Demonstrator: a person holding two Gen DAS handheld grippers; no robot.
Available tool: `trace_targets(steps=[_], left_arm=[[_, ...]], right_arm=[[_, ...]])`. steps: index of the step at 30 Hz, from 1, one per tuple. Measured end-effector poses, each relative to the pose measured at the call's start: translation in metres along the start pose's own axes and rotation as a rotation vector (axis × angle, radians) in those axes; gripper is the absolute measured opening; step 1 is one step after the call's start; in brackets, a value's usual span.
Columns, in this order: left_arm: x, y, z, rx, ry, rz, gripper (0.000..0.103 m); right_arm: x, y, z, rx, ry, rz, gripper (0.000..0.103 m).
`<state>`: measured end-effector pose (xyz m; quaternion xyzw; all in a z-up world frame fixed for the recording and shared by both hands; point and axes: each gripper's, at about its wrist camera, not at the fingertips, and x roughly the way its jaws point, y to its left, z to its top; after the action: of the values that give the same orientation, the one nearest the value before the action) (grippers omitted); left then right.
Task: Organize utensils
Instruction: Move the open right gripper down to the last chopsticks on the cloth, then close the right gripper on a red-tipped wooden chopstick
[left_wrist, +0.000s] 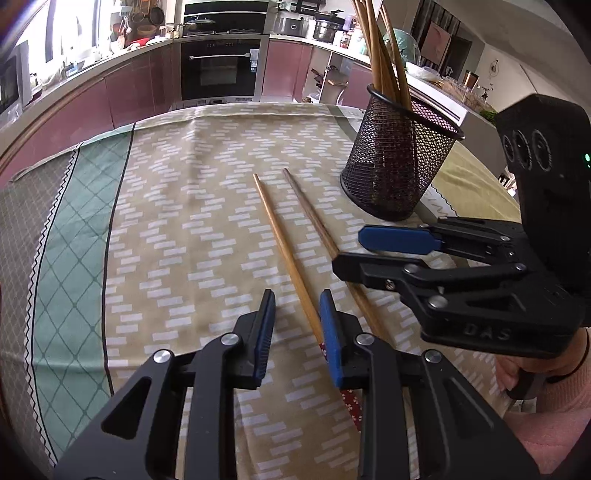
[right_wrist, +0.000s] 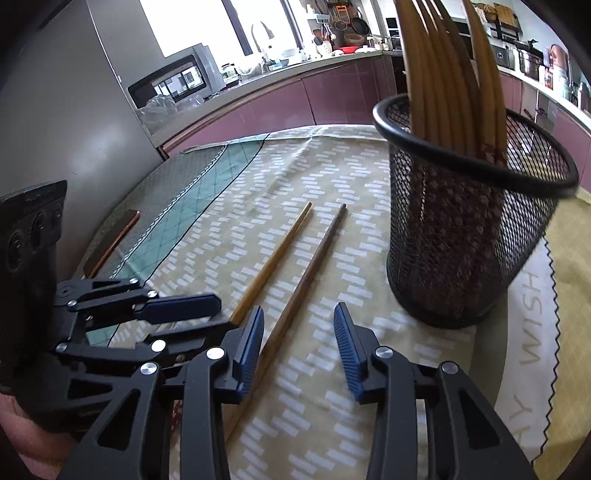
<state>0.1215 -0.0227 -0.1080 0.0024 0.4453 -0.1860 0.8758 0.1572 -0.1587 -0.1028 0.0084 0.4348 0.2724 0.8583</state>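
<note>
Both grippers, left (left_wrist: 297, 317) and right (right_wrist: 299, 341), hover low over chopsticks (left_wrist: 284, 243), jaws released

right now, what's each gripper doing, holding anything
Left gripper: open, holding nothing, light chopstick between its jaws.
Right gripper: open, empty, over the dark chopstick.

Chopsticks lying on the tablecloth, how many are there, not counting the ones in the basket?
2. The lighter chopstick lies between the left gripper fingers; the darker chopstick lies beside it, nearer the mesh basket, between the right gripper fingers. Grippers hide their near ends.
</note>
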Motion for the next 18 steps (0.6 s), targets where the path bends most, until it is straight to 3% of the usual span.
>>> trace_targets(steps=[6, 18], left_arm=[[-0.001, -0.001, -0.001, 0.003, -0.002, -0.005, 0.025], [0.006, 0.001, 0.011, 0.007, -0.004, 0.001, 0.025]], right_arm=[[0.005, 0.01, 0.001, -0.079, 0.017, -0.079, 0.03], [0.005, 0.006, 0.002, -0.083, 0.056, -0.093, 0.027]])
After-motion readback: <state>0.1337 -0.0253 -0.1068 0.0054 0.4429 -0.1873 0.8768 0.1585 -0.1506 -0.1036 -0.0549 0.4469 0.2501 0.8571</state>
